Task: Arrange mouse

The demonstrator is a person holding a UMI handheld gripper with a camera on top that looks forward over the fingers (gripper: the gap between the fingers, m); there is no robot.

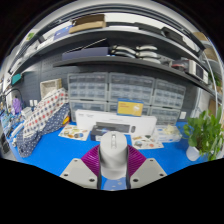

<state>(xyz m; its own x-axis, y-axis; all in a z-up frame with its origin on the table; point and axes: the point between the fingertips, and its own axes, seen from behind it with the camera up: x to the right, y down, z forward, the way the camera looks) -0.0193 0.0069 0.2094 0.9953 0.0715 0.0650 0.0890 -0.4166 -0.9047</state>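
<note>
A white computer mouse (113, 152) sits between my gripper's (113, 168) two fingers, its length running forward along them. Both magenta pads (94, 160) press against its sides, so the gripper is shut on it. The mouse is held over a bright blue table surface (50, 158). Its underside and rear end are hidden between the fingers.
Just beyond the mouse stands a white box-like device (115, 123) with papers (72, 131) to its left and right. A green plant (205, 135) is at the right. A patterned cloth (38, 118) lies at the left. Shelves with drawer units (120, 90) fill the back wall.
</note>
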